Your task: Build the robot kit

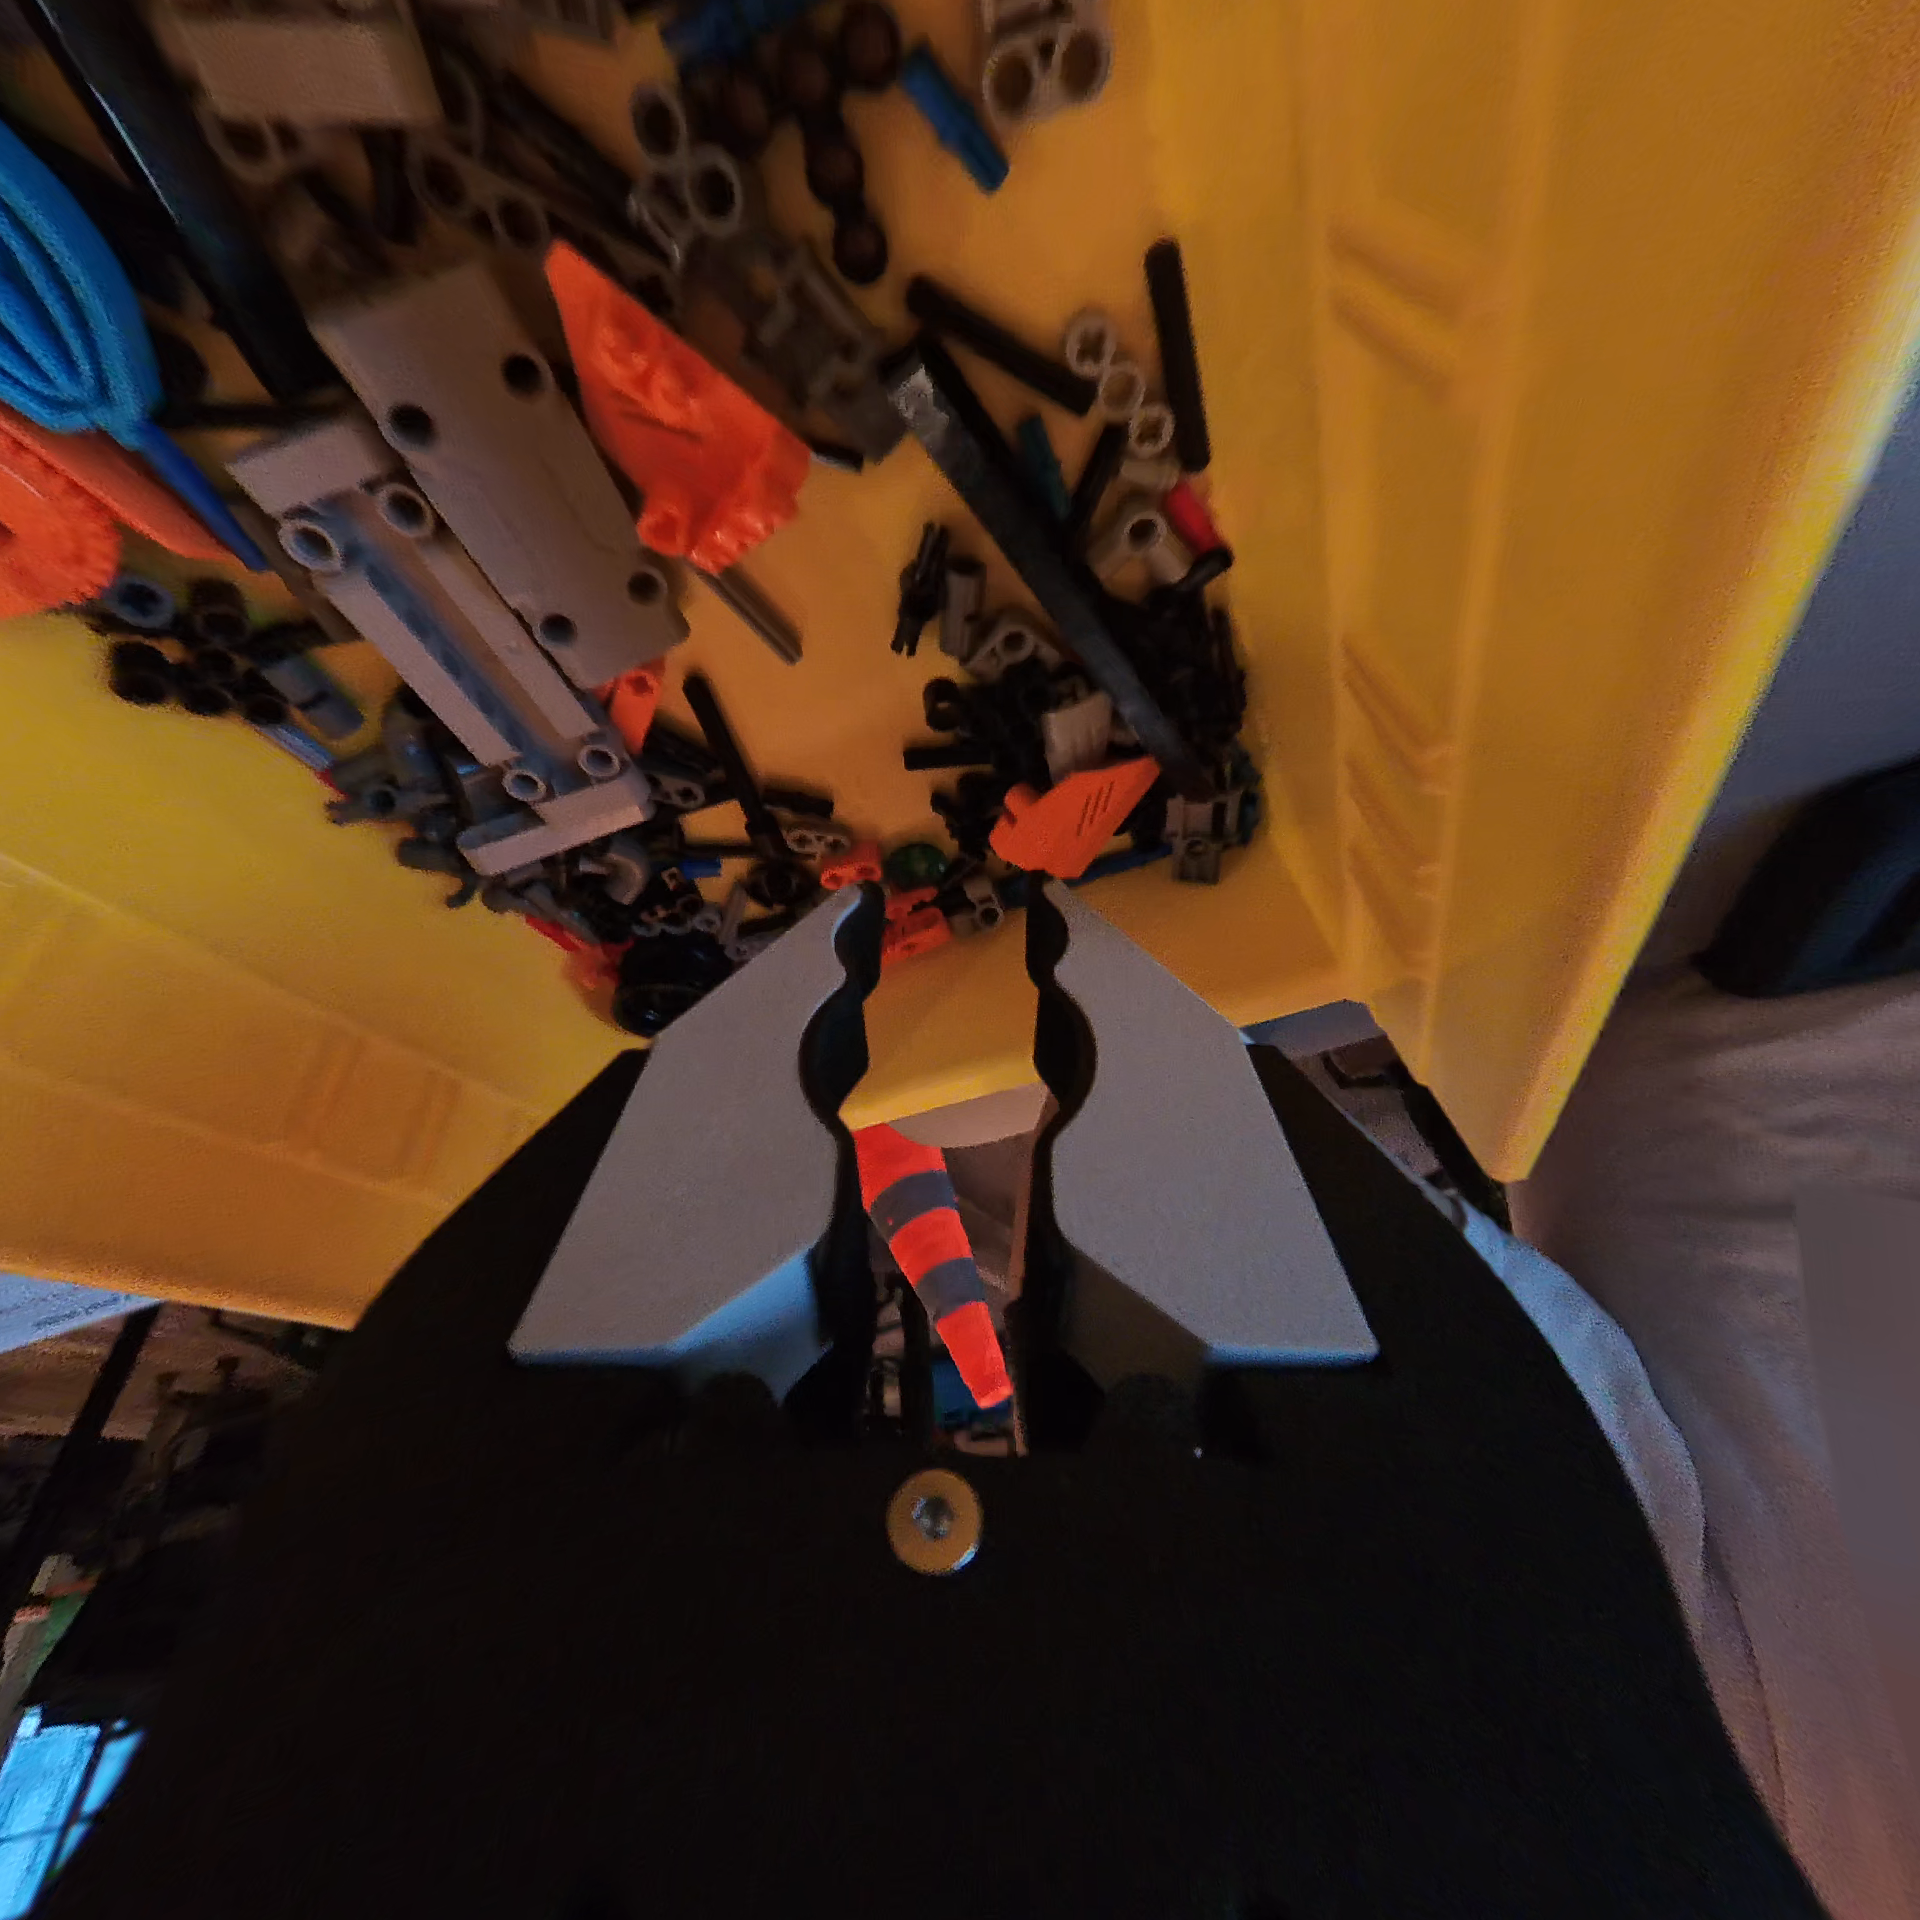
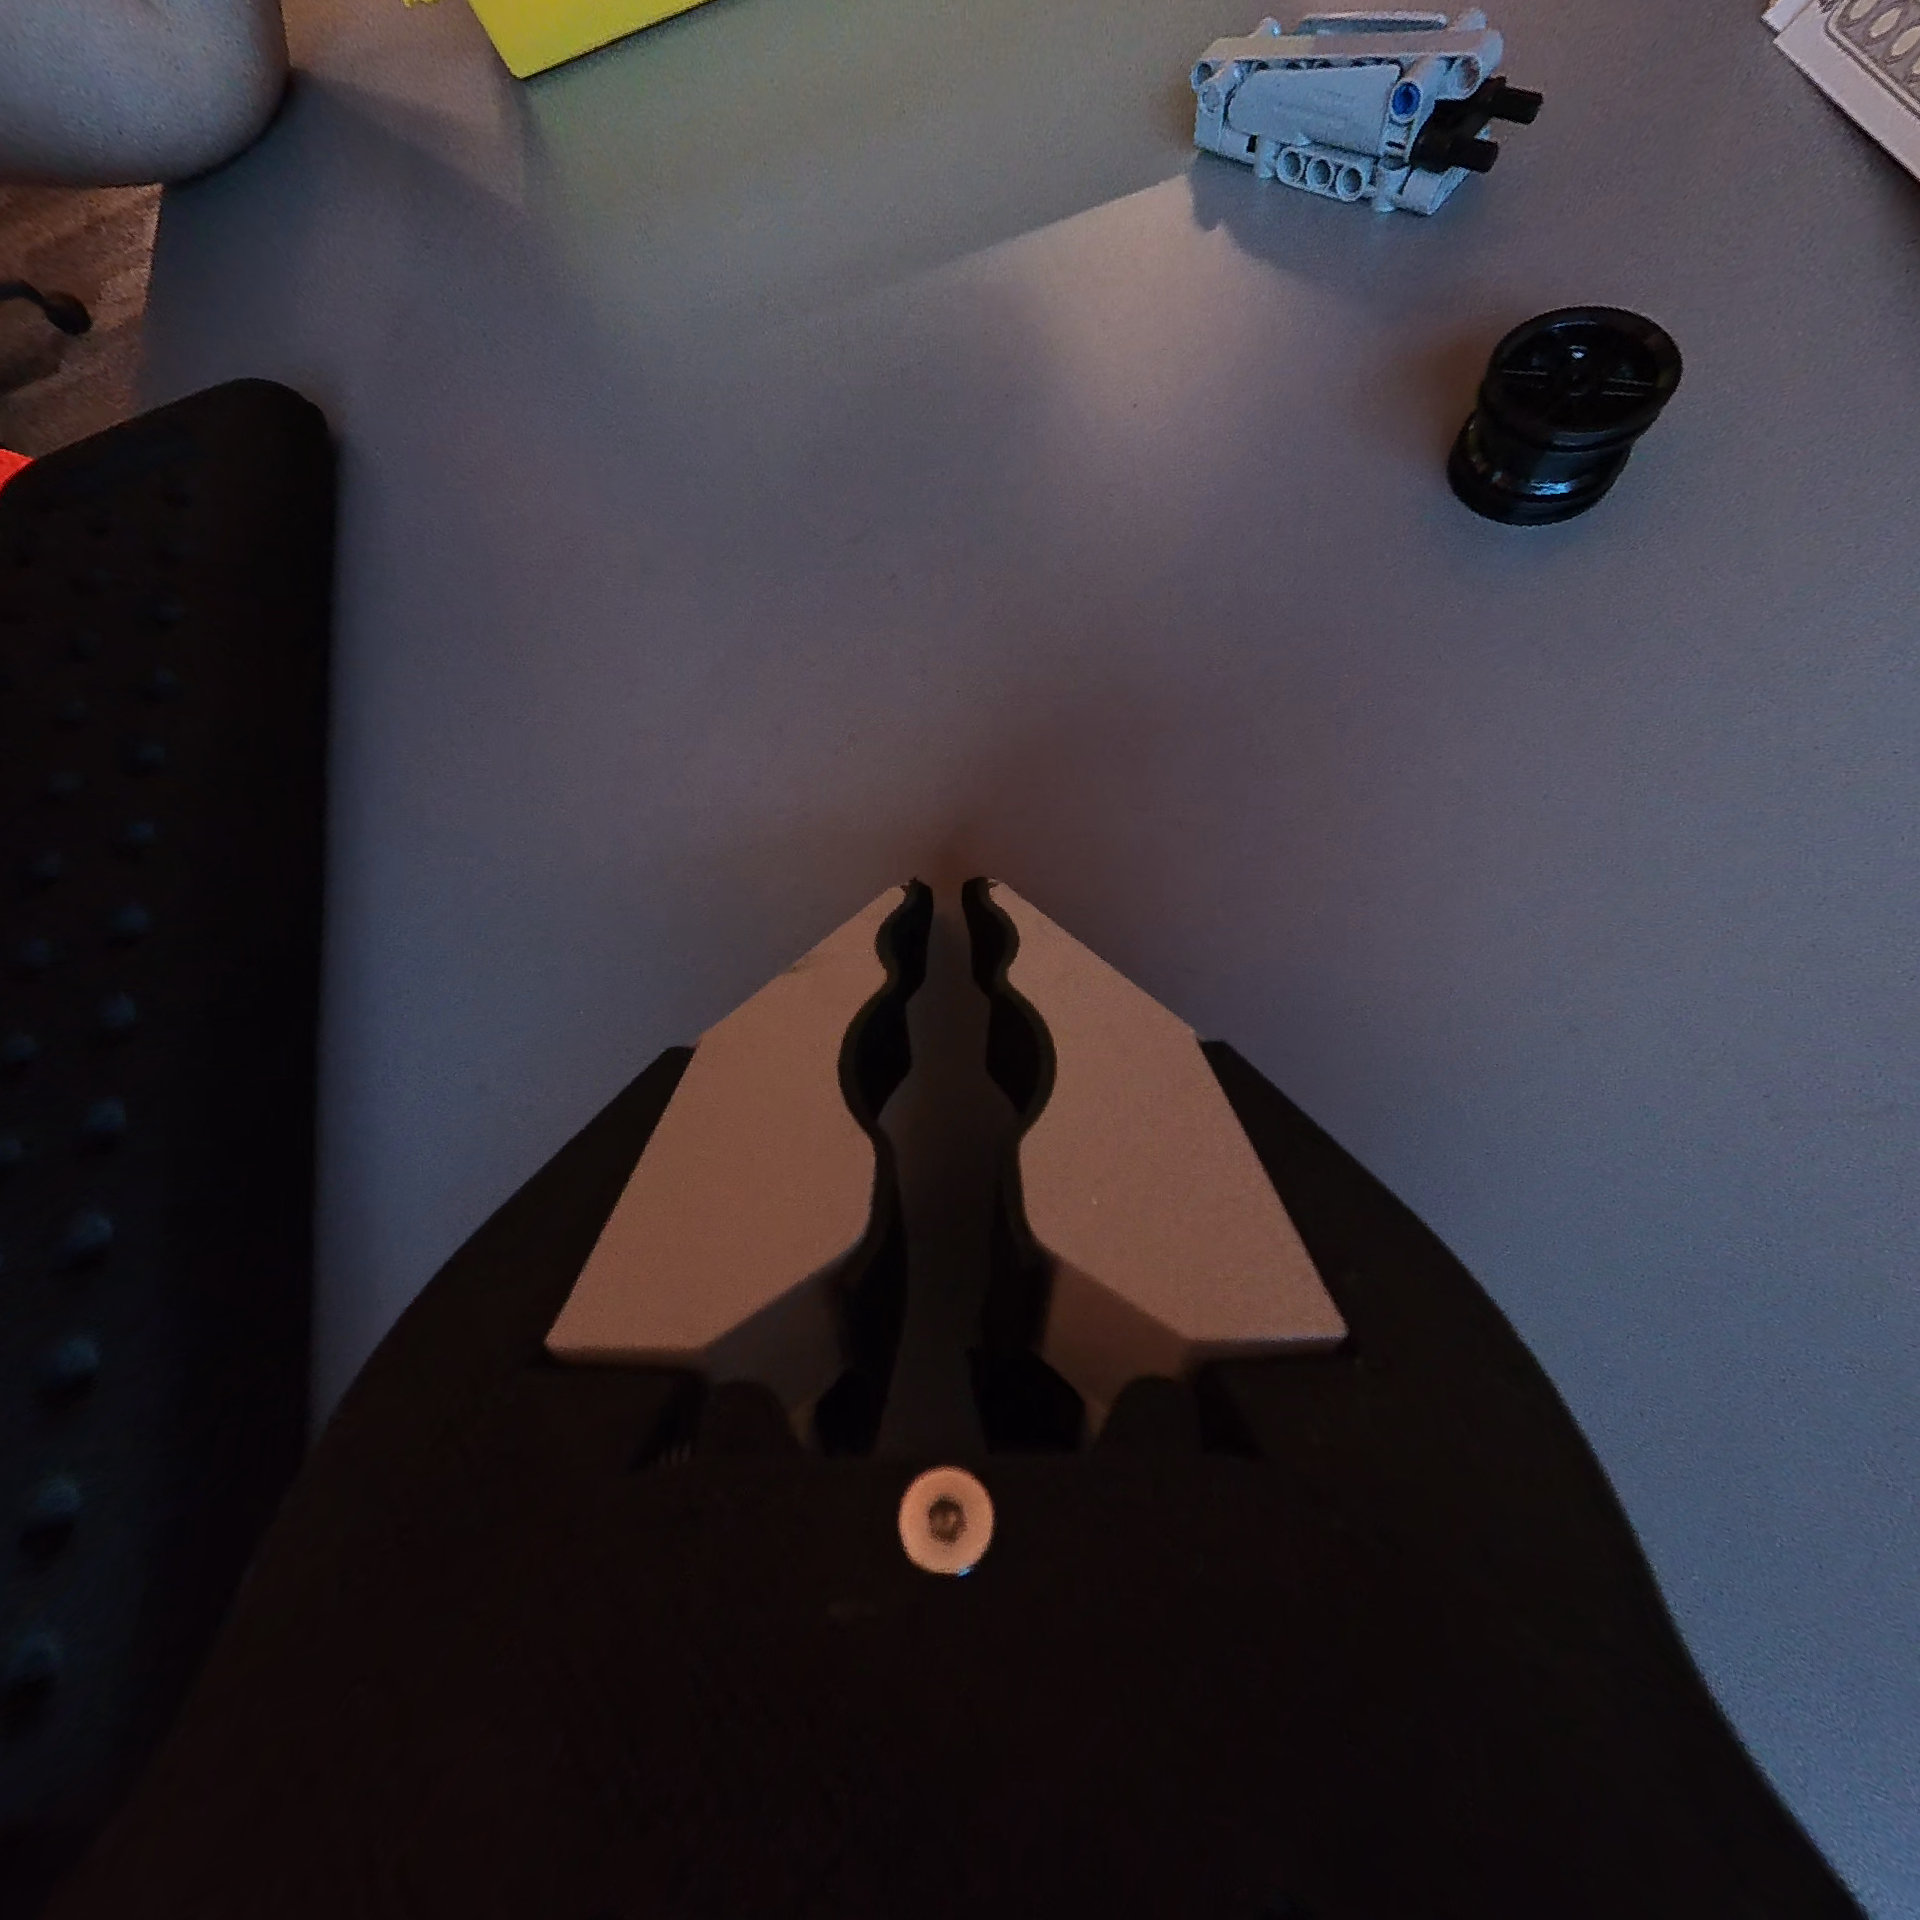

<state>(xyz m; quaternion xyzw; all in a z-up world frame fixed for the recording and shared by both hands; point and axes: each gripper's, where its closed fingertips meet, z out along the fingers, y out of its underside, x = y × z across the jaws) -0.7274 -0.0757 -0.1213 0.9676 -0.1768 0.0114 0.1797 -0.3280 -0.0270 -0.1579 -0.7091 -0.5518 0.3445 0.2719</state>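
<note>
Left wrist view: we note the left gripper (image 1: pixel 951 902) poised over a yellow bin (image 1: pixel 1455 520), its jaws parted to a moderate gap and holding nothing. Reading left to right inside the bin, we find a blue cloth (image 1: pixel 62 301), a long grey beam assembly (image 1: pixel 488 582), an orange panel (image 1: pixel 675 416), loose black pins (image 1: pixel 1039 727) and a small orange plate (image 1: pixel 1075 810). The tips hang just above small orange connectors (image 1: pixel 914 920), presumably the nearest loose pieces.

In the right wrist view, the right gripper (image 2: pixel 943 888) rests low over the grey table (image 2: pixel 727 520), jaws narrow and empty. A black studded body (image 2: pixel 145 831) lies left; a grey block assembly (image 2: pixel 1351 114) and black wheel (image 2: pixel 1564 416) sit well apart, upper right.
</note>
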